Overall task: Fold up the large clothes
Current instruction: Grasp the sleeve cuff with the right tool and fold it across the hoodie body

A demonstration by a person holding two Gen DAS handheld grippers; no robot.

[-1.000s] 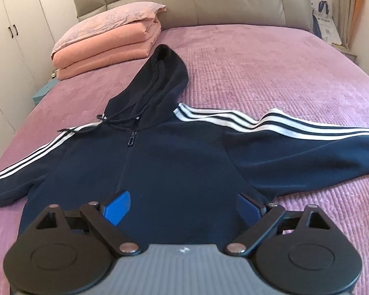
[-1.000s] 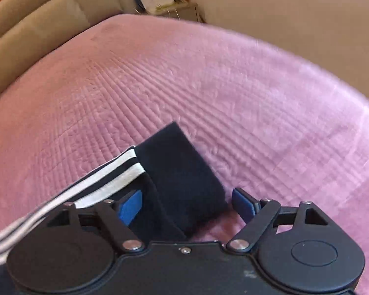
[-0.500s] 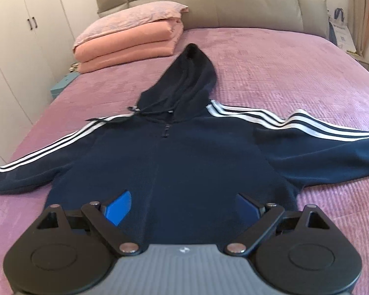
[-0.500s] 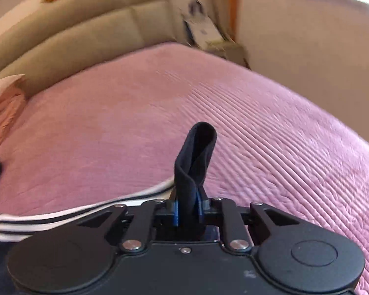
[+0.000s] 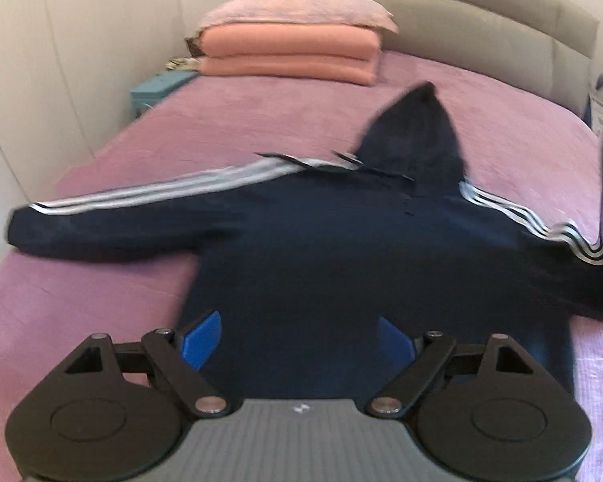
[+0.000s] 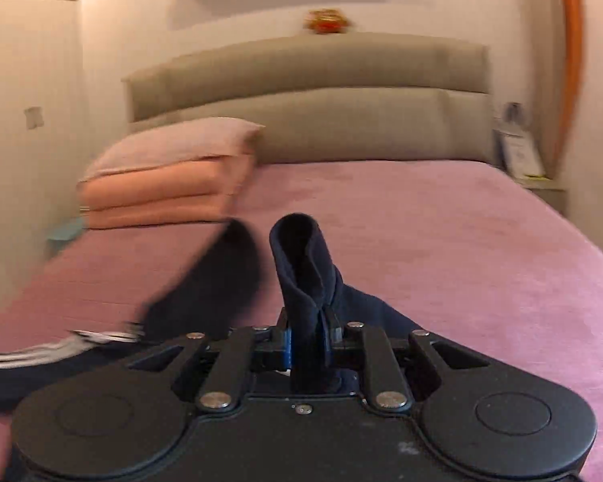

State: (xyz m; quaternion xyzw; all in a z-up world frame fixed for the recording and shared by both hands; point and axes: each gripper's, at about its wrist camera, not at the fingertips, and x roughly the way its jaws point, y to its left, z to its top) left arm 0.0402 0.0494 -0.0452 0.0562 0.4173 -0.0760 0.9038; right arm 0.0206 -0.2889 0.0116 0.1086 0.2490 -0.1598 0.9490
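Note:
A navy hoodie with white sleeve stripes lies face up on the purple bed, hood toward the headboard. Its left sleeve stretches flat to the left. My left gripper is open and empty above the hoodie's hem. My right gripper is shut on the right sleeve's cuff, which stands up between the jaws. The lifted right sleeve bends upward at the right edge of the left wrist view. The hood shows blurred in the right wrist view.
A pink pillow on folded salmon blankets sits at the bed's far left corner. A grey padded headboard runs along the back. White wardrobes and a teal box stand left of the bed; a nightstand stands right.
My right gripper closed on the sleeve cuff, lifted it and swung it toward the hoodie's body. My left gripper shifted left over the hem and stayed open.

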